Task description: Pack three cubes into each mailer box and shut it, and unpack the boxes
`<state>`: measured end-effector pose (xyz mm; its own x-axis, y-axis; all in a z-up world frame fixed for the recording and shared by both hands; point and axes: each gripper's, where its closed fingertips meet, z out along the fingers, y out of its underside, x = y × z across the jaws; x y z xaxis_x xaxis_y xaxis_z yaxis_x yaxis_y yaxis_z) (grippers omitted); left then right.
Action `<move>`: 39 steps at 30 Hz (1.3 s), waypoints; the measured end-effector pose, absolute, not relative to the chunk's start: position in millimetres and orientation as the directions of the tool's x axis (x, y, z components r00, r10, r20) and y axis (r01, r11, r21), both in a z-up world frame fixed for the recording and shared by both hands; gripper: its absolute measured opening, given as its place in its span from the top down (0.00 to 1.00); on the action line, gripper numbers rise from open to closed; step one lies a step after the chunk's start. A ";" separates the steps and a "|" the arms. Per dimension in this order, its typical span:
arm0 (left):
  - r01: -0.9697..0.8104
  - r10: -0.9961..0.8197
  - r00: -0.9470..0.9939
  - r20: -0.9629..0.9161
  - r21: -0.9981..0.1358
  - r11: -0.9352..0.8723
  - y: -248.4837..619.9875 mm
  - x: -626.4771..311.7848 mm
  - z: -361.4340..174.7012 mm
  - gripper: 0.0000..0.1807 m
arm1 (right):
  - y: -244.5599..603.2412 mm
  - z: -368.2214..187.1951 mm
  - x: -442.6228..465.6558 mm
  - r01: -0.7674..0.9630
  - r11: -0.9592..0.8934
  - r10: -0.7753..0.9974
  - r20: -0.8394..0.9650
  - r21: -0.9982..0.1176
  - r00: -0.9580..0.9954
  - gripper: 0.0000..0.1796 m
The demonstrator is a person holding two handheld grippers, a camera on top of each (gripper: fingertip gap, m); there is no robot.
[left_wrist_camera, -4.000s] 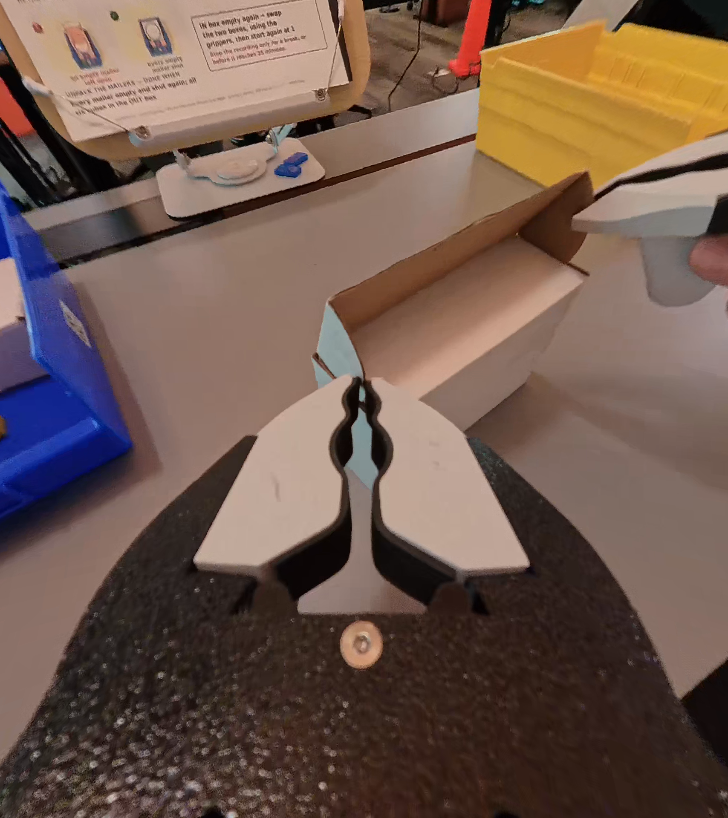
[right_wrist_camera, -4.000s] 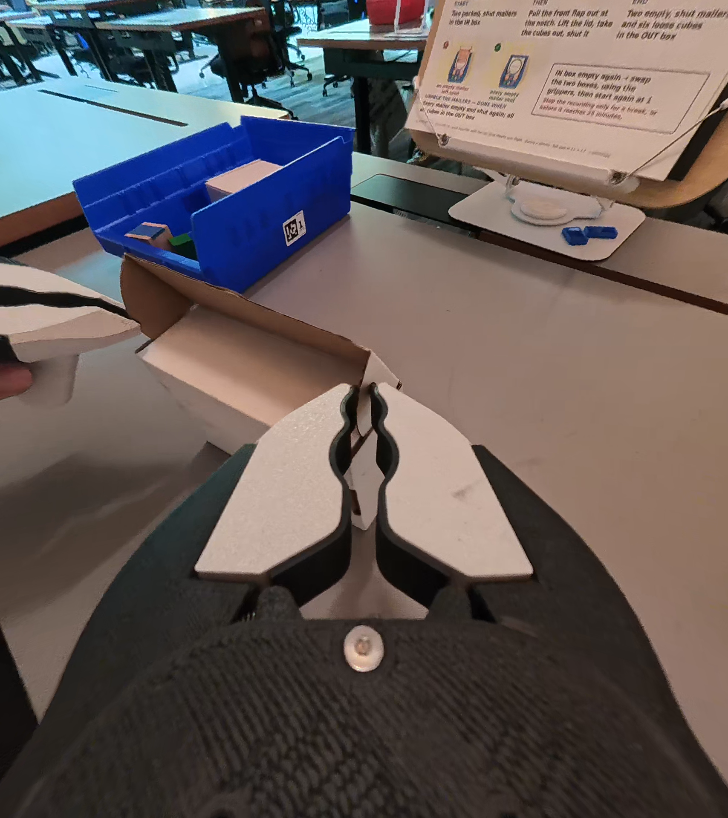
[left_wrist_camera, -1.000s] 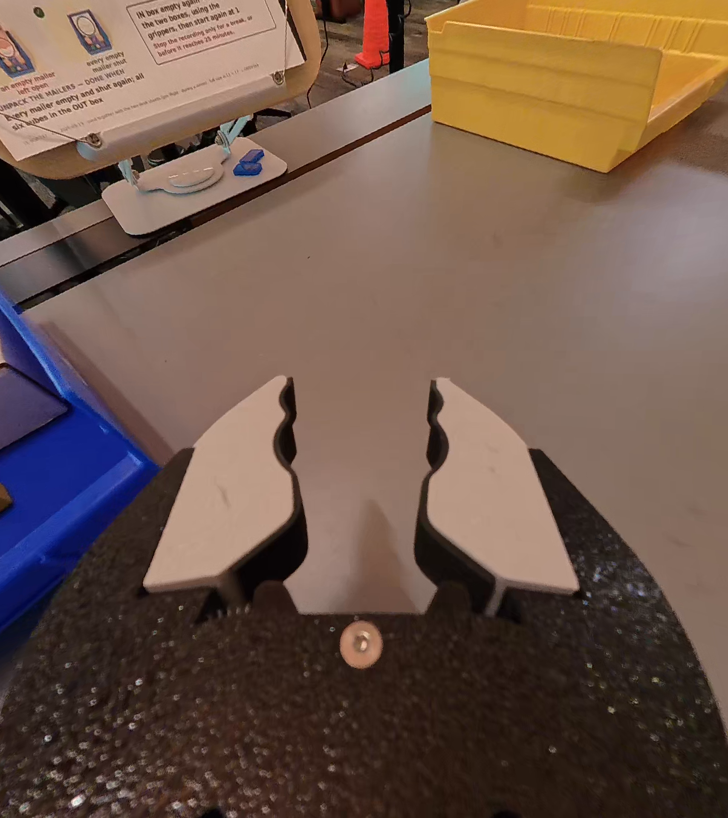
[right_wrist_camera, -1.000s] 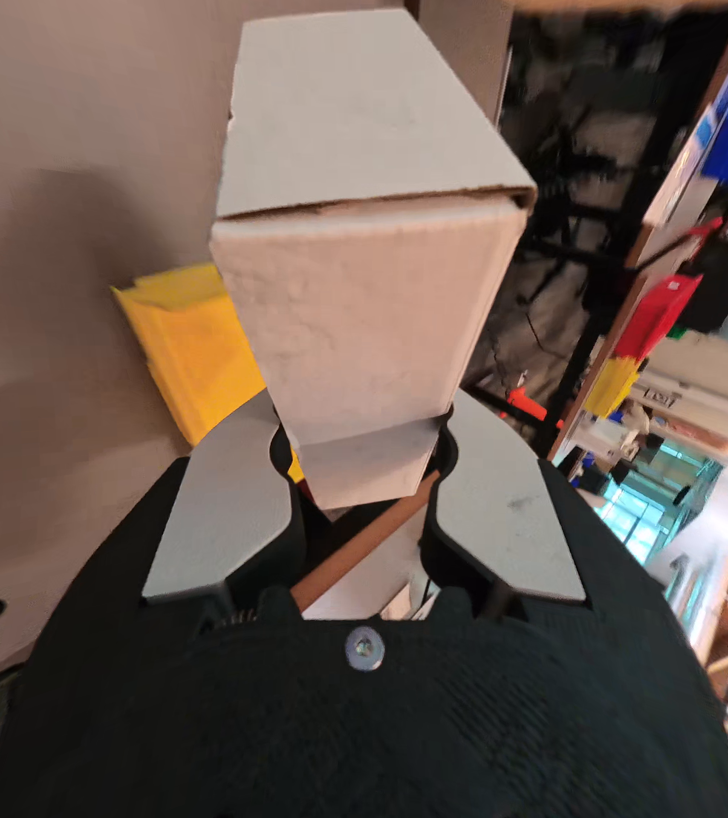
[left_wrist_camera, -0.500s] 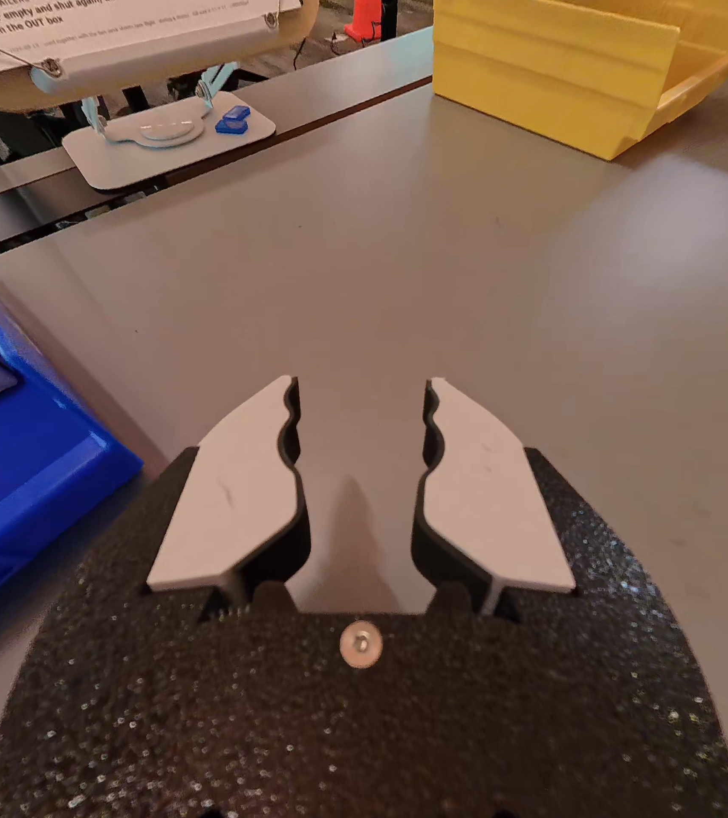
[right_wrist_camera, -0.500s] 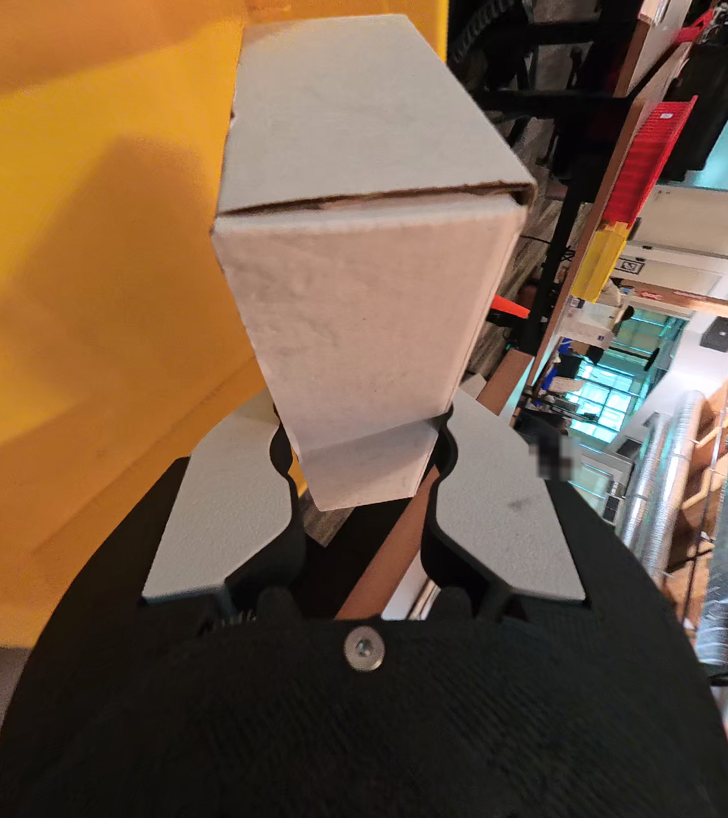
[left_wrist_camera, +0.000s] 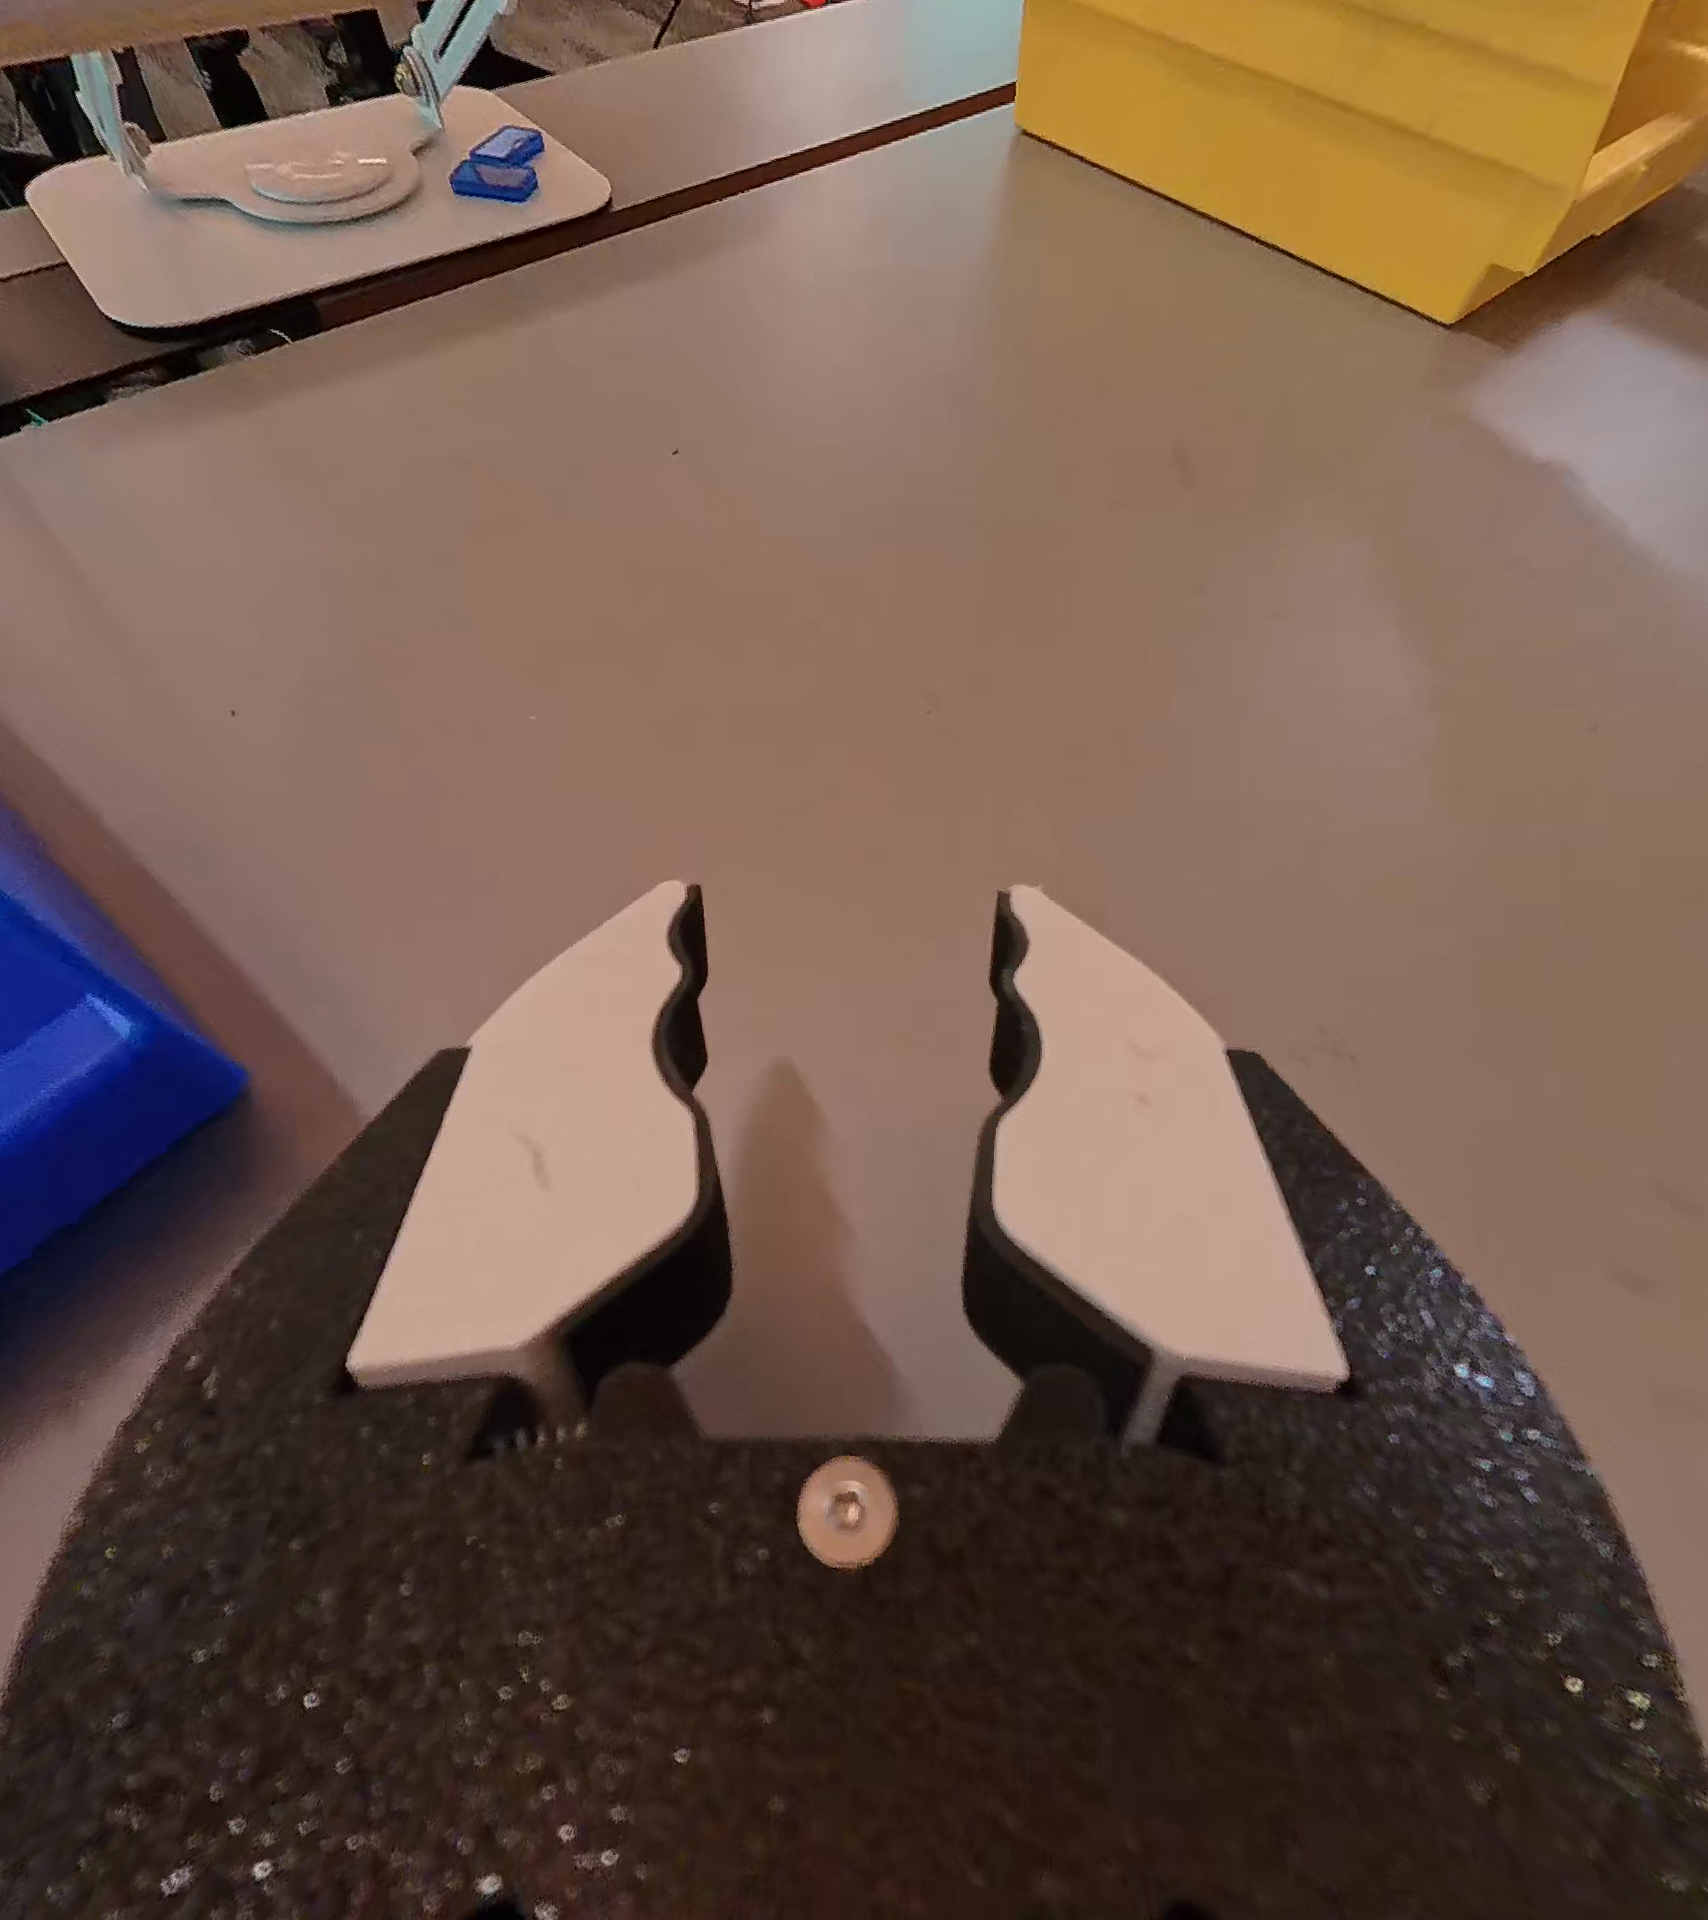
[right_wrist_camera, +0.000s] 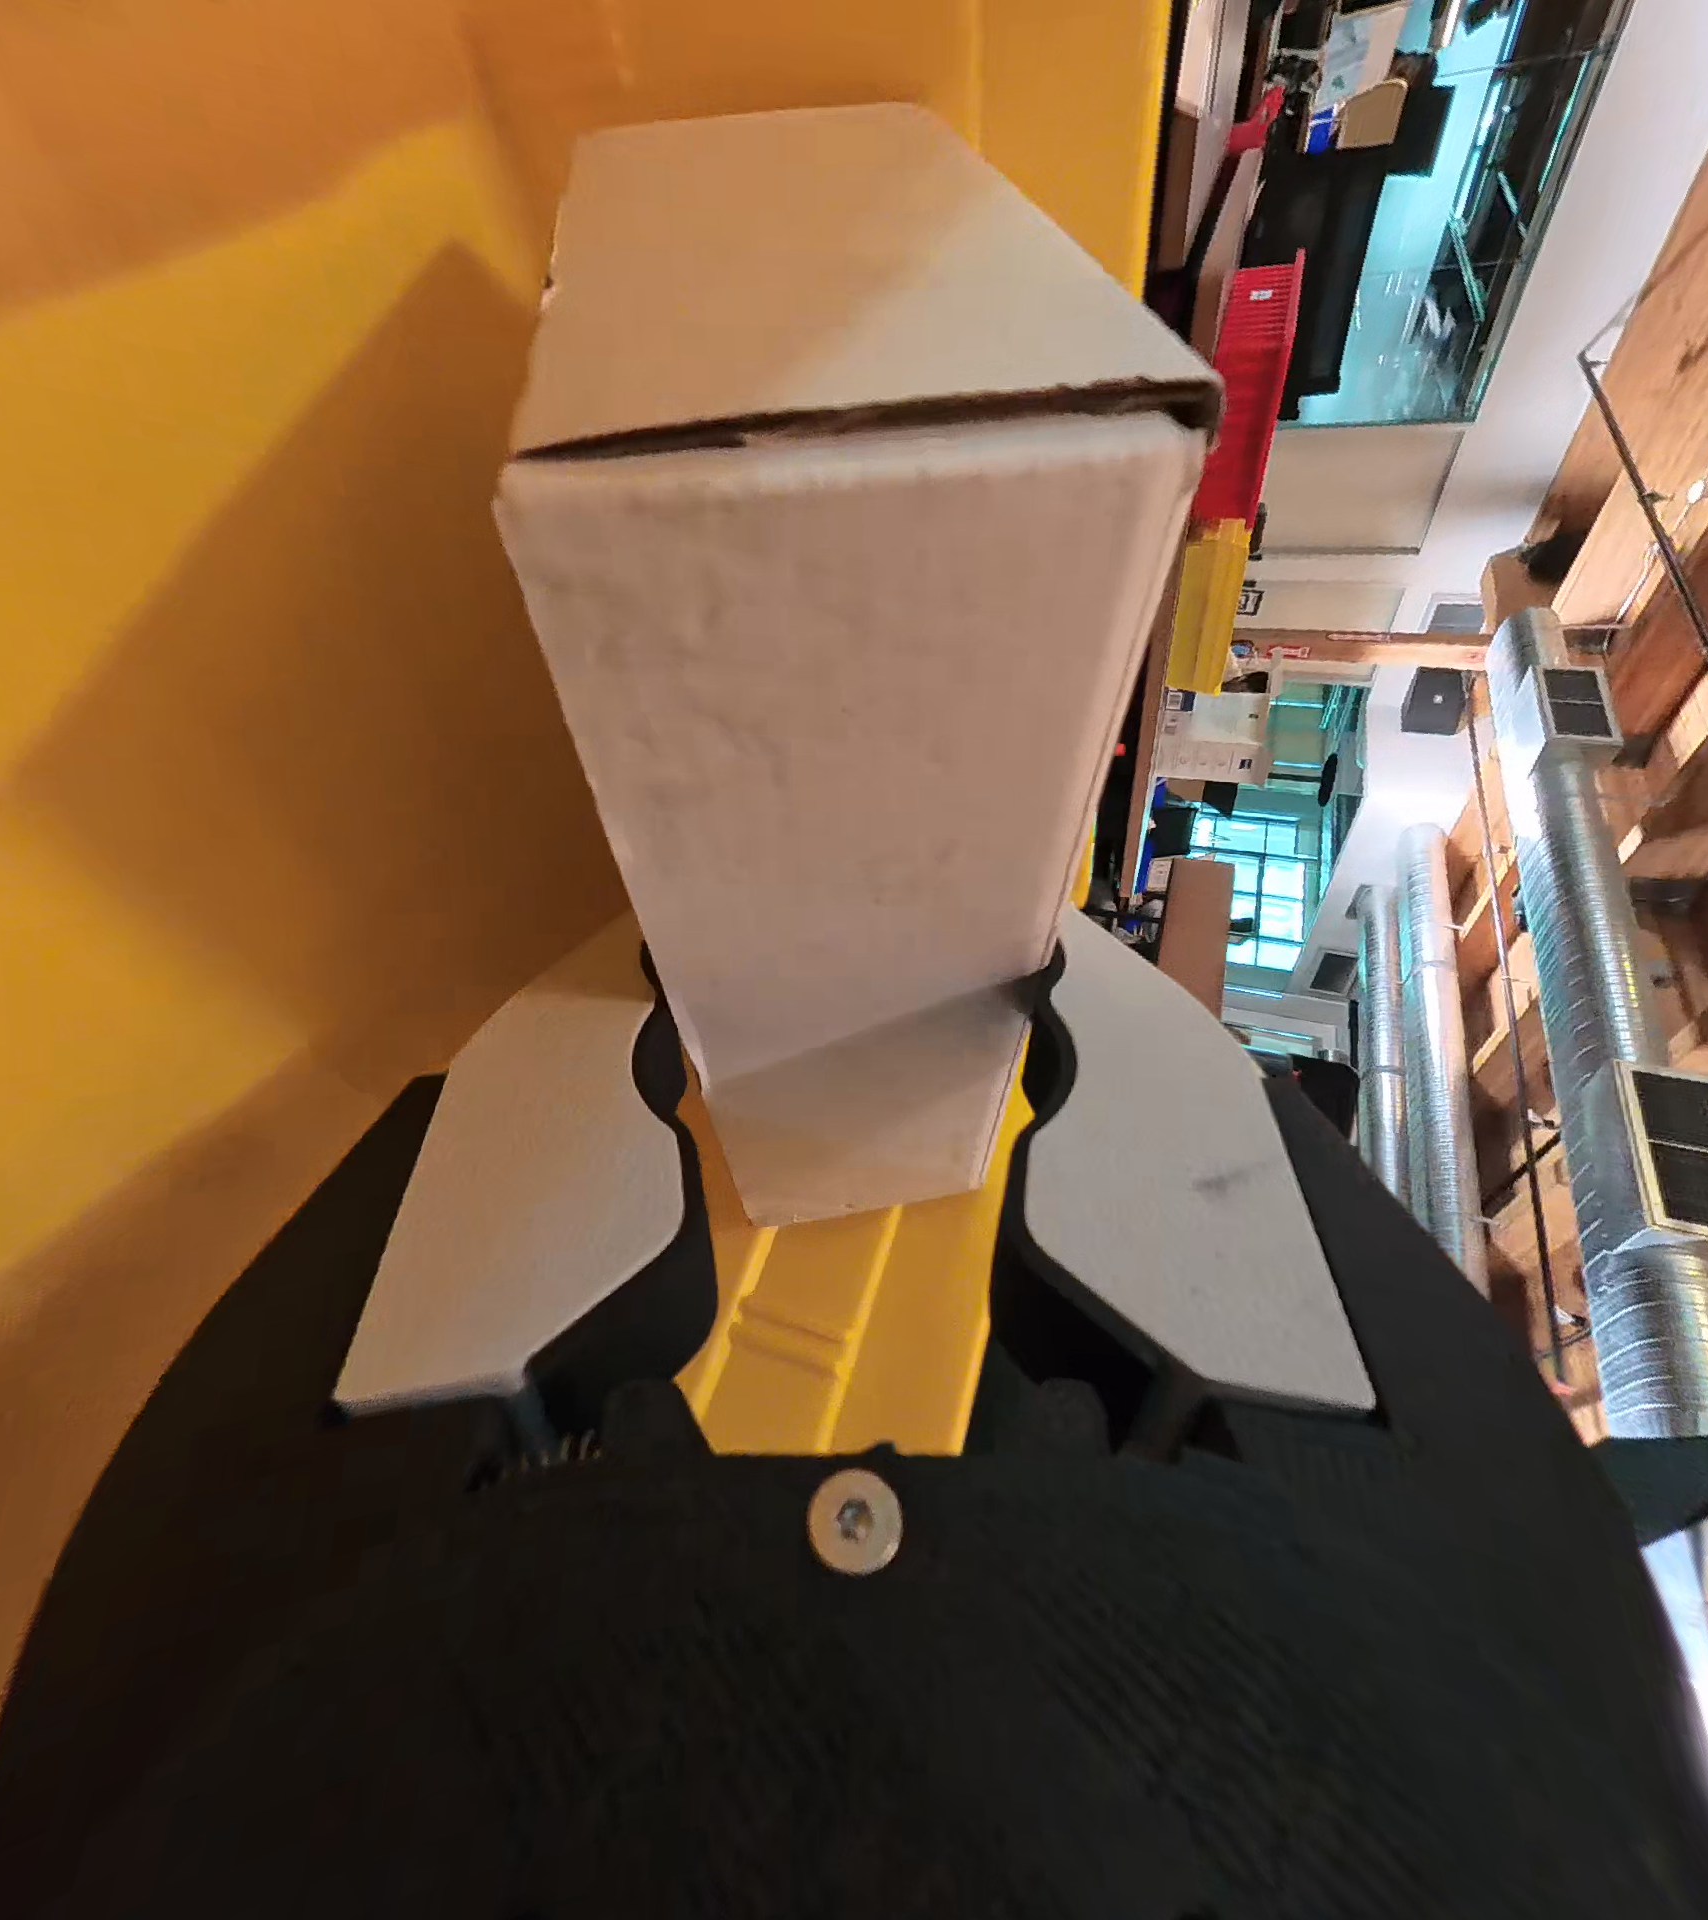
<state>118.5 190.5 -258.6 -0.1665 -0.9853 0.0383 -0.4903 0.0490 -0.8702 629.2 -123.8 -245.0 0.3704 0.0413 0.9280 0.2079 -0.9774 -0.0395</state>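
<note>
My right gripper (right_wrist_camera: 850, 966) is shut on a closed white mailer box (right_wrist_camera: 829, 675), gripping its near end. The camera is rolled sideways and the box hangs inside or just over the yellow bin (right_wrist_camera: 154, 623), whose wall fills the left of the right wrist view. My left gripper (left_wrist_camera: 845, 914) is open and empty, low over the bare grey table (left_wrist_camera: 1037, 623). The yellow bin (left_wrist_camera: 1349, 135) stands at the far right in the left wrist view, and the corner of a blue bin (left_wrist_camera: 8, 1091) shows at the left. No cubes are visible.
A white stand base (left_wrist_camera: 310, 197) with two small blue pieces (left_wrist_camera: 502, 166) sits beyond the table's far edge. Shelving, red and yellow bins and silver ducts fill the room behind in the right wrist view. About 60 centimeters separates my left fingertips from my right.
Four seconds ago both grippers were shut on the open mailer's flaps. The left has since let go and opened. The right has carried the shut mailer up to the yellow bin, turned sideways.
</note>
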 end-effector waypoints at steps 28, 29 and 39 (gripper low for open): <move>-0.573 -0.707 -0.353 -0.613 -0.456 0.681 411.2 129.2 -174.0 0.30 | -166.7 -218.0 486.4 0.057 -0.793 -0.292 0.460 -0.607 0.838 0.41; -0.591 -0.684 -0.402 -0.609 -0.398 0.702 425.7 137.0 -178.3 0.30 | -169.6 -220.0 471.0 0.019 -0.779 -0.320 0.423 -0.627 0.848 0.41; -0.603 -0.595 -0.699 -0.397 -0.121 0.789 481.9 202.4 -248.5 0.27 | -164.7 -209.3 339.5 -0.084 -0.466 -0.340 0.091 -0.881 0.936 0.38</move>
<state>202.4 481.9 -248.5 -0.6992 -0.5949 -0.3965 -0.6027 0.7888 -0.1206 339.5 -164.7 -209.3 0.9361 -0.3399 0.0907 -0.0838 -0.4659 -0.8809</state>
